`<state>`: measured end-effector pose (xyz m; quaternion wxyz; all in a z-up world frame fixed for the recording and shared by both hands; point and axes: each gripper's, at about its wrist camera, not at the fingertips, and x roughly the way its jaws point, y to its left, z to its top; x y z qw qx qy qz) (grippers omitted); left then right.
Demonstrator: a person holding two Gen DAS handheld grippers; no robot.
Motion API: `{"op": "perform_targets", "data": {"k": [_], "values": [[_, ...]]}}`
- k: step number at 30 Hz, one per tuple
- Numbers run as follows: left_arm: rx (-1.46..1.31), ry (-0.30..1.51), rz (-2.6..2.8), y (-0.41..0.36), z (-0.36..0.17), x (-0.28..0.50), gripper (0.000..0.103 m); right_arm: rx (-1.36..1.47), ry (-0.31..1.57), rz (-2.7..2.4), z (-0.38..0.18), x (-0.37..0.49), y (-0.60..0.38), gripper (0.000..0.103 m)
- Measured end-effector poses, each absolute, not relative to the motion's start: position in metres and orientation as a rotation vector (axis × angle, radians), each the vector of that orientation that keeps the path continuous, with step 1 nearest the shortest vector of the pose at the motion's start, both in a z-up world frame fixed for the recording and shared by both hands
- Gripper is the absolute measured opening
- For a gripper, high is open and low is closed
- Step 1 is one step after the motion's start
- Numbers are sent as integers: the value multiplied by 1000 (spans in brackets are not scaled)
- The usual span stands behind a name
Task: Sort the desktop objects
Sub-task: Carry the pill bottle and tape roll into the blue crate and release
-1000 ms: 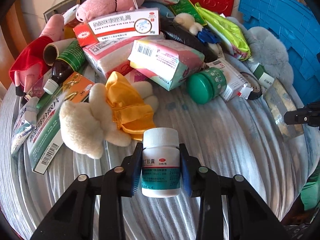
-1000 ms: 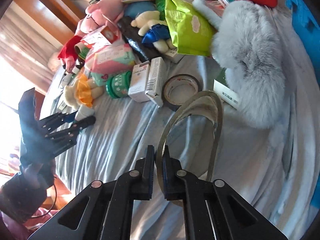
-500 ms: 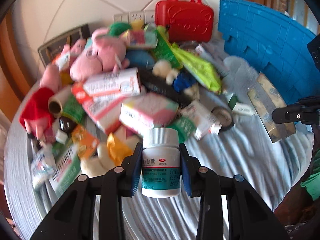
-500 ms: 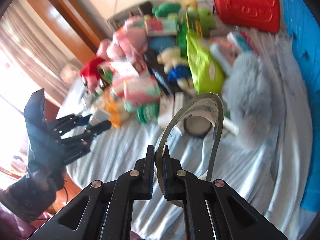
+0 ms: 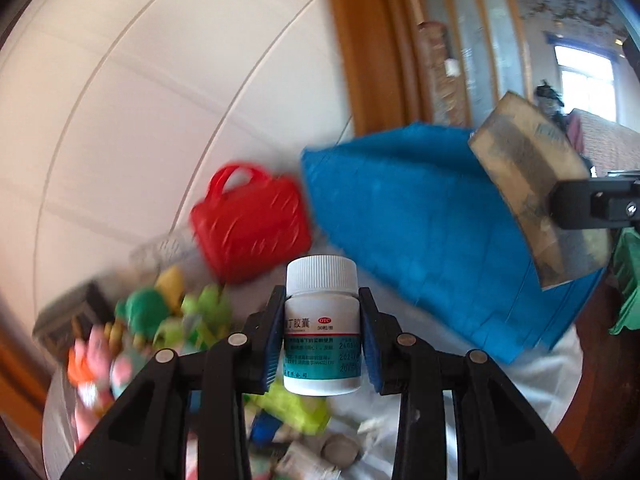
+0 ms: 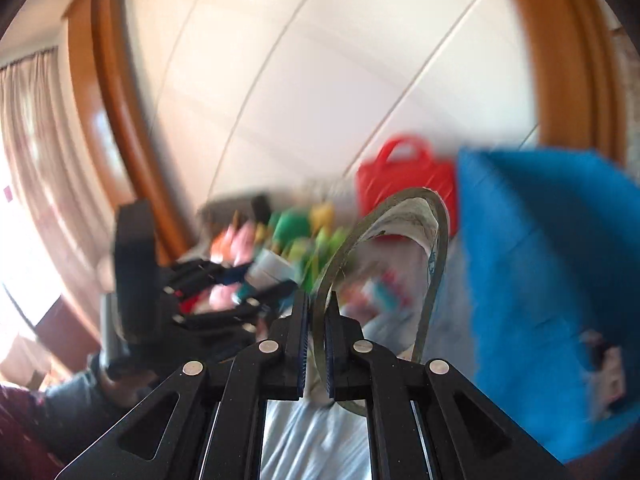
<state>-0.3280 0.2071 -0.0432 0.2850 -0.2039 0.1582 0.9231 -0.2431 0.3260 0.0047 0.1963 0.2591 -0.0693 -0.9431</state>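
My left gripper [image 5: 322,312] is shut on a white medicine bottle [image 5: 322,328] with a white cap and a teal label, held upright high above the table. My right gripper [image 6: 316,320] is shut on the rim of a clear tape roll [image 6: 434,248], also lifted; the roll shows in the left wrist view [image 5: 532,184] at the right, in front of the blue basket [image 5: 412,224]. The left gripper shows in the right wrist view [image 6: 224,292] at the left. Both views are blurred.
A red case [image 5: 248,220] stands at the back by the white wall. The blue basket [image 6: 552,272] is on the right. A blurred pile of plush toys and boxes [image 5: 160,320] covers the left of the light cloth [image 5: 540,384].
Both grippers have risen and tilted up with their objects; the pile has dropped low in view and the wall now fills the upper frames.
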Motion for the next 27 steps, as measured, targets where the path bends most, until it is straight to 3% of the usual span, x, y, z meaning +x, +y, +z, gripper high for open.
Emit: {"op": "perform_targets", "data": {"k": [7,14,15,16,18,19,21,27], "values": [[-380,510,2364,354,23,-343,34,558,-202,-2910,71,-224,437,7],[-416,624,2315,463,28,-356,34,691,-310,-3043,61,-250,531,11],[-408,652,2324,473,28,-355,43,707,-334,-3055,59,-251,541,13],[-405,678,2336,480,28,-356,63,751,-355,-3068,54,-254,557,17],[-365,722,2384,490,27,-353,88,795,-394,-3092,50,-256,572,32],[-332,728,2411,492,27,-350,94,813,-432,-3086,46,-259,579,37],[-318,725,2438,495,28,-345,98,818,-462,-3075,38,-255,590,37],[-333,747,2482,499,20,-341,98,811,-501,-3070,32,-247,592,48]]}}
